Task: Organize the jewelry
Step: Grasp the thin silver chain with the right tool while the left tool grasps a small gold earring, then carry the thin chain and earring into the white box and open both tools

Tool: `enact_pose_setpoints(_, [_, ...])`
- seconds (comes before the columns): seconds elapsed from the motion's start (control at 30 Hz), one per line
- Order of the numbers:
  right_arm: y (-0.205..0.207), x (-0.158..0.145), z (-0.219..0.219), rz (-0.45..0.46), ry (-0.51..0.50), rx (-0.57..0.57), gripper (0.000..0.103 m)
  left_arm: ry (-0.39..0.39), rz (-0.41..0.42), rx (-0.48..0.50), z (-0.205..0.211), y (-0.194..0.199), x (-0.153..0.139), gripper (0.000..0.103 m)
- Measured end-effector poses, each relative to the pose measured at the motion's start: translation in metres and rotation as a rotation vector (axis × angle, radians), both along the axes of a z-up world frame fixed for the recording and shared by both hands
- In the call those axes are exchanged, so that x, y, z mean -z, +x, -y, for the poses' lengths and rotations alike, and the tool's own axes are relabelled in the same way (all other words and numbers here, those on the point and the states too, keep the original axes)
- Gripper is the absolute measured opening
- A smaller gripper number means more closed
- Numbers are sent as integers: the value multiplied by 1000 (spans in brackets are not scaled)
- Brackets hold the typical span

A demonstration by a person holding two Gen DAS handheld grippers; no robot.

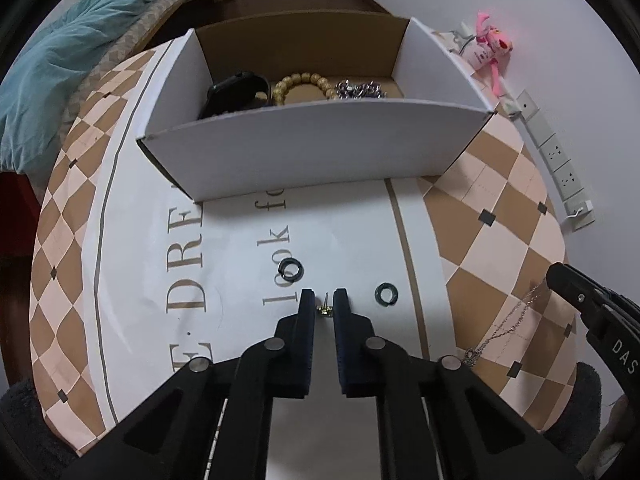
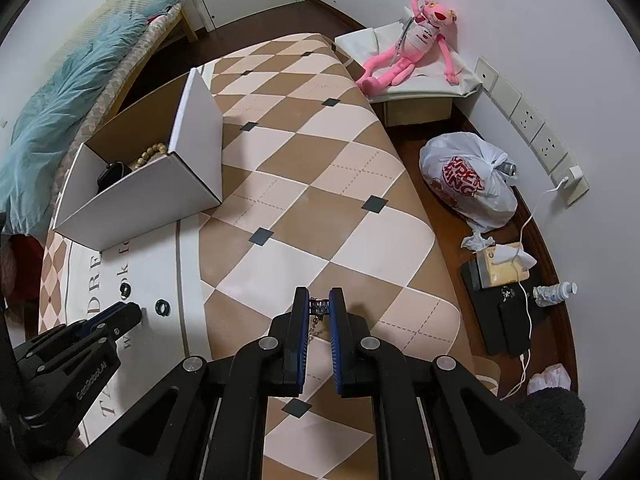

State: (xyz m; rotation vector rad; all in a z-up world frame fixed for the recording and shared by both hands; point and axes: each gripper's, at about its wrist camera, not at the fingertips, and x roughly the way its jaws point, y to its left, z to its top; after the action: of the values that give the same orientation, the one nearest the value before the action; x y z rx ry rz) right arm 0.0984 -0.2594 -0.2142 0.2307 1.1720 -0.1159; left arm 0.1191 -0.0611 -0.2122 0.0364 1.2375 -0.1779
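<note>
Pinching a small gold earring [image 1: 325, 309] between its fingertips, the left gripper [image 1: 323, 300] is hovering low over the white lettered panel of the rug [image 1: 500, 208]; its jaws are standing nearly together, with only the earring filling the gap. Two dark rings are lying on that same panel: one ring [image 1: 291, 267] just ahead and to the left of the fingertips, on the printed lettering, and a second ring [image 1: 386, 294] just to their right.

Gripping a thin silver chain necklace [image 2: 318, 312], the right gripper [image 2: 319, 304] is working over the checkered part of the rug, its blue-padded jaws drawn close on the chain, which is trailing back beneath it. In the left wrist view the necklace's fine links are running across the checkered squares up to the right gripper's tip at the frame's right edge.

Standing farther back on the rug, the open cardboard box [image 1: 320, 148] is holding a black watch band [image 1: 236, 92] at its left, a wooden bead bracelet [image 1: 304, 86] in the middle and a silver chain bracelet [image 1: 360, 90] at its right.

A pink plush toy [image 2: 408, 52] is sitting against the wall, and a tied white plastic bag [image 2: 468, 180] is resting on the floor beside the rug.
</note>
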Motion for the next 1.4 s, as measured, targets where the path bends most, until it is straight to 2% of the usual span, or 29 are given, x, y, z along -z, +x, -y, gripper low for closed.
enact_pose_setpoints(0.2, [-6, -30, -8, 44, 24, -47, 10, -37, 35, 10, -5, -6, -20, 6])
enact_pose_setpoints(0.47, [-1, -97, -24, 141, 75, -137, 10, -115, 77, 29, -25, -13, -73, 6])
enact_pose_setpoints(0.73, [44, -181, -41, 275, 103, -223, 10, -176, 151, 13, -41, 22, -136, 6])
enact_pose_setpoints(0.83, [71, -198, -51, 296, 90, -253, 10, -183, 167, 1, -47, 41, -147, 6])
enact_pose_setpoints(0.97, [105, -194, -63, 264, 84, -282, 10, -169, 160, -9, -53, 70, -145, 6])
enact_pose_setpoints(1.07, [132, -172, -73, 194, 90, -303, 10, -169, 132, -18, -56, 87, -134, 6])
enact_pose_setpoints(1.23, [166, -117, -83, 71, 75, -318, 10, -198, 47, -38, -56, 113, -104, 6])
enact_pose_setpoints(1.4, [187, -88, -82, 21, 47, -306, 10, -193, 0, -45, -53, 131, -81, 6])
